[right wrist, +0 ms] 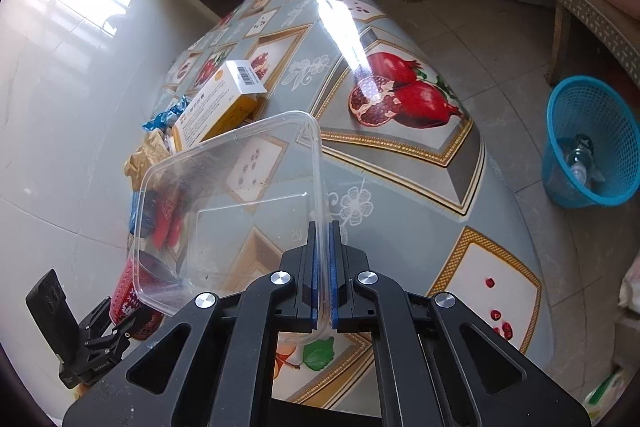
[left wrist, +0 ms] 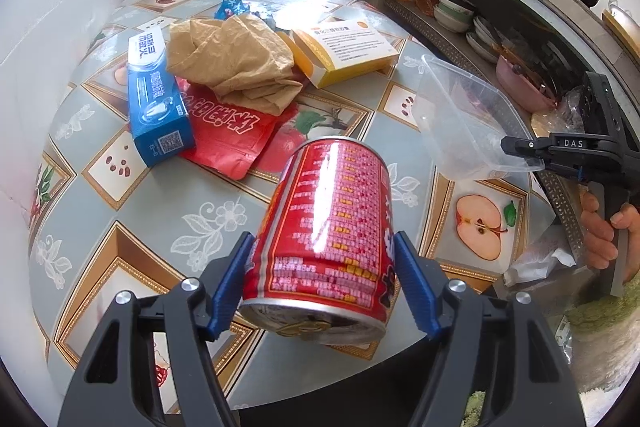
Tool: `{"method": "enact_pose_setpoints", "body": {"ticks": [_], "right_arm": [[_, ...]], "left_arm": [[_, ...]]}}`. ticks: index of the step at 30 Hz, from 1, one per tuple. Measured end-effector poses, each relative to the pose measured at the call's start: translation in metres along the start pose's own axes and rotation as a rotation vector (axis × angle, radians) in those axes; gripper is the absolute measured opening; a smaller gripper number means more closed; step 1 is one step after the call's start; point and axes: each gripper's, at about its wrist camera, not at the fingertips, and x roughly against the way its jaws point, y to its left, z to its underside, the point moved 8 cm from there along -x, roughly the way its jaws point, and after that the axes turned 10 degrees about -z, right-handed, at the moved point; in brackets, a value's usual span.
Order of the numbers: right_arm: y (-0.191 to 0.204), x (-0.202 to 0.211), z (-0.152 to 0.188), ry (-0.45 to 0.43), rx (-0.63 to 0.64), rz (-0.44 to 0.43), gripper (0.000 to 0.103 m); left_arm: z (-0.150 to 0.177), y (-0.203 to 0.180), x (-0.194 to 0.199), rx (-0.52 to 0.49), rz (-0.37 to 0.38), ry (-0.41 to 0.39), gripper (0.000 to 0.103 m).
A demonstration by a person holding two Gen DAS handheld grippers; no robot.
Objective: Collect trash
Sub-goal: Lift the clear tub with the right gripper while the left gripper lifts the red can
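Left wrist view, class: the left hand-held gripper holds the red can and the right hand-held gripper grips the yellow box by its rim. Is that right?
Not quite. The left hand-held gripper does hold the red can, but the right hand-held gripper grips the clear plastic container by its rim, as both wrist views show. The yellow box lies on the table.

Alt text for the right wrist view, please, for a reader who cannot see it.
The right gripper has its jaws shut on the rim of a clear plastic container, held above a fruit-patterned table. A blue basket stands on the floor to the right.
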Motion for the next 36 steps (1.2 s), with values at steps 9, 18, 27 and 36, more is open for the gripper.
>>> {"method": "enact_pose_setpoints", "body": {"ticks": [9,18,27,36], "right_arm": [[-0.012,0.017,-0.001,-0.038,-0.029,-0.009,0.003],[-0.017,0.023,0.002,-0.048,-0.042,-0.025,0.003],[-0.02,0.024,0.004,-0.048,-0.056,-0.035,0.003],[-0.02,0.023,0.005,-0.049,-0.066,-0.04,0.003]], "left_arm": [[-0.009,-0.004,0.01,0.01,0.006,-0.038,0.067],[-0.016,-0.008,0.015,-0.002,-0.007,-0.064,0.066],[-0.012,-0.018,0.012,-0.029,0.005,-0.117,0.065],[-0.006,-0.021,0.016,-0.051,0.015,-0.166,0.075]]}}
